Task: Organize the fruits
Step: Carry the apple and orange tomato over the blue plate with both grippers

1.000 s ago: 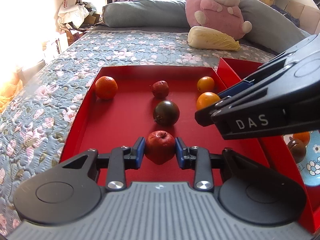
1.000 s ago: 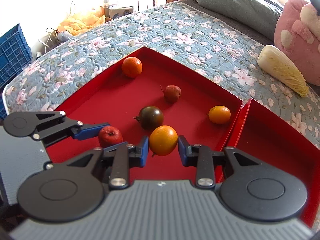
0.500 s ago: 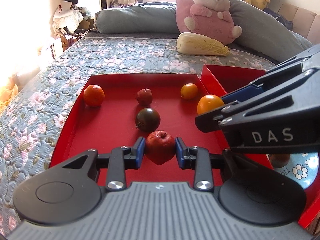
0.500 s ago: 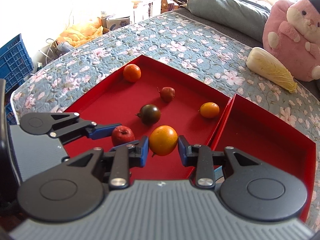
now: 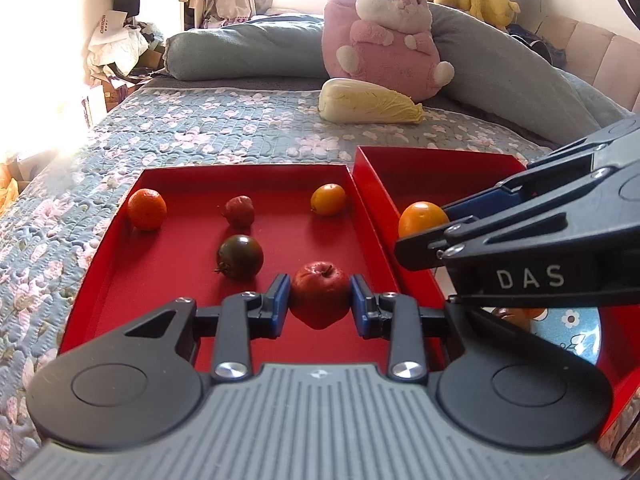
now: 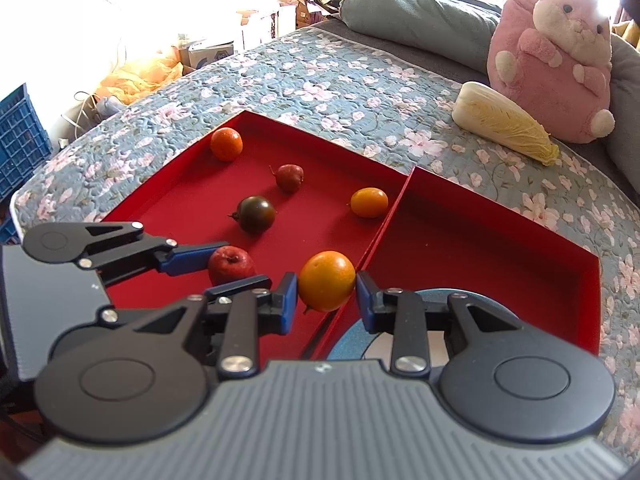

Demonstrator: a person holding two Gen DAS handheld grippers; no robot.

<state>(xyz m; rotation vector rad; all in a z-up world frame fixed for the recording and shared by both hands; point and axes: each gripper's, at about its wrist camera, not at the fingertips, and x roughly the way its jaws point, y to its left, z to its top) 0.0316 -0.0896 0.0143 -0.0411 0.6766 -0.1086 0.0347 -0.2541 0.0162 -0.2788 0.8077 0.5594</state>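
Note:
My left gripper [image 5: 319, 304] is shut on a red apple [image 5: 319, 294], held above the left red tray [image 5: 120, 280]. My right gripper [image 6: 326, 300] is shut on an orange [image 6: 327, 286], held over the wall between the two trays; the orange also shows in the left wrist view [image 5: 422, 218]. In the left tray lie an orange [image 5: 146, 209], a small red fruit [image 5: 239, 211], a yellow-orange fruit [image 5: 328, 199] and a dark tomato [image 5: 240, 257]. The right red tray [image 6: 500, 248] holds a blue flowered plate [image 5: 576, 330] with fruit on it, mostly hidden.
The trays sit on a flowered quilt [image 6: 340, 80] on a bed. A napa cabbage [image 5: 370, 102] and a pink plush rabbit [image 5: 384, 36] lie beyond the trays, with grey pillows behind. A blue crate [image 6: 20, 140] stands off the bed's left.
Both grippers have risen and pulled back with their fruits. The right gripper has carried the orange rightward toward the tray divider; more of the right tray and the plate has come into view.

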